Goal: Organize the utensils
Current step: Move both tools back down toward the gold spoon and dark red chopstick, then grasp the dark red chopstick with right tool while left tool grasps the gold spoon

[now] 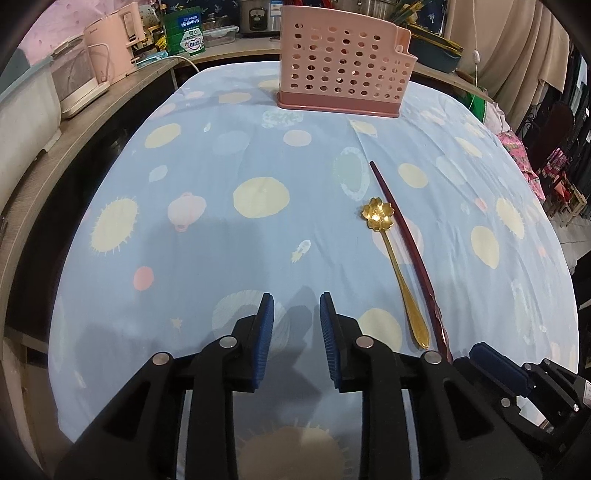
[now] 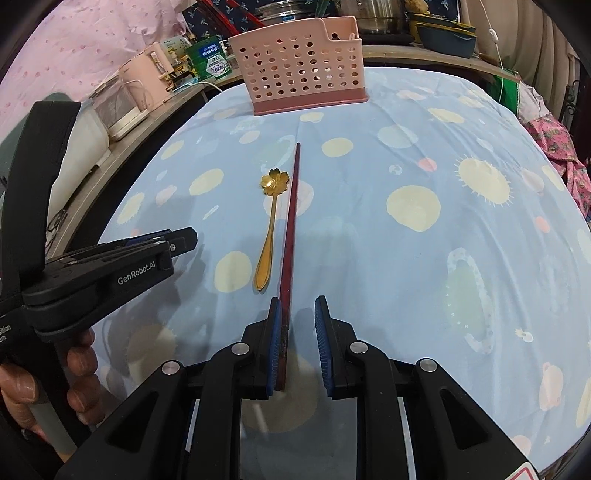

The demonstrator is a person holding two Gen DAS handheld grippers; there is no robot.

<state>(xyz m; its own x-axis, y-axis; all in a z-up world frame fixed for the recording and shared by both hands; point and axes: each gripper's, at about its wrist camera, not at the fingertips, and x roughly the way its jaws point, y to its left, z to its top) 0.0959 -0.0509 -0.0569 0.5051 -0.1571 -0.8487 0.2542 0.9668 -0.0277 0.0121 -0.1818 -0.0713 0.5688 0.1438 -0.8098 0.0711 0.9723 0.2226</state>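
Observation:
A dark red chopstick [image 2: 290,229] lies on the blue patterned tablecloth [image 2: 406,258], pointing toward a pink perforated utensil basket [image 2: 303,70] at the far edge. A gold spoon [image 2: 267,236] with a flower-shaped bowl lies just left of it. My right gripper [image 2: 297,314] is open, low over the near end of the chopstick. The stick runs between its jaws along the left pad, and the right pad stands clear. My left gripper [image 1: 296,314] is open with only cloth between its pads. The spoon [image 1: 399,273], chopstick [image 1: 406,240] and basket [image 1: 343,62] lie to its right and ahead.
A counter along the left carries a pink kettle [image 1: 110,51], a white appliance [image 1: 74,85] and a green box [image 1: 184,35]. Pots and bowls stand behind the basket. Pink fabric [image 1: 517,155] hangs off the table's right side. A person's hand [image 2: 77,373] holds the left gripper's handle.

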